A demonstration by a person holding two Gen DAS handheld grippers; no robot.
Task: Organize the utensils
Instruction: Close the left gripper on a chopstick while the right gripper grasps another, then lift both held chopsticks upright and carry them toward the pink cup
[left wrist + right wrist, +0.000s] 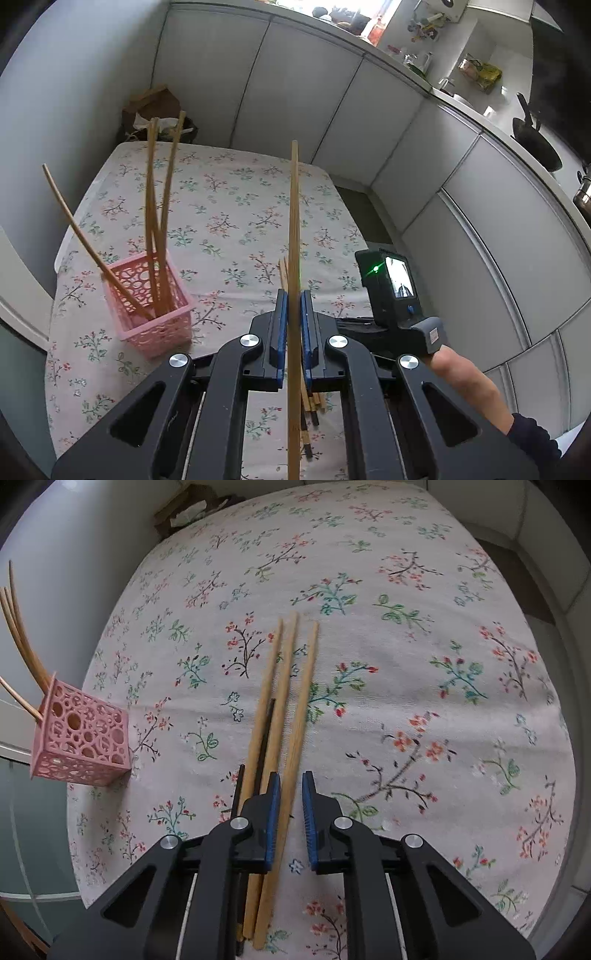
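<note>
My left gripper (pixel 293 295) is shut on a single light wooden chopstick (pixel 294 221), held upright above the floral tablecloth (pixel 236 206). To its left stands a pink openwork basket (pixel 147 314) with several chopsticks (pixel 162 206) leaning in it. In the right wrist view my right gripper (pixel 290 777) points down over a bundle of light and dark chopsticks (pixel 273 701) lying on the cloth. The rightmost chopstick (pixel 302 709) runs between its blue pads. The left pad (pixel 274 812) lies against it, and a narrow strip of cloth shows before the right pad. The basket (pixel 85 738) sits far left.
A brown paper bag (pixel 155 110) stands behind the far end of the table. Grey cabinets (pixel 406 147) run along the right, with a wok (pixel 535 140) on the counter above. A hand (pixel 465 373) holds the right gripper's body just right of my left gripper.
</note>
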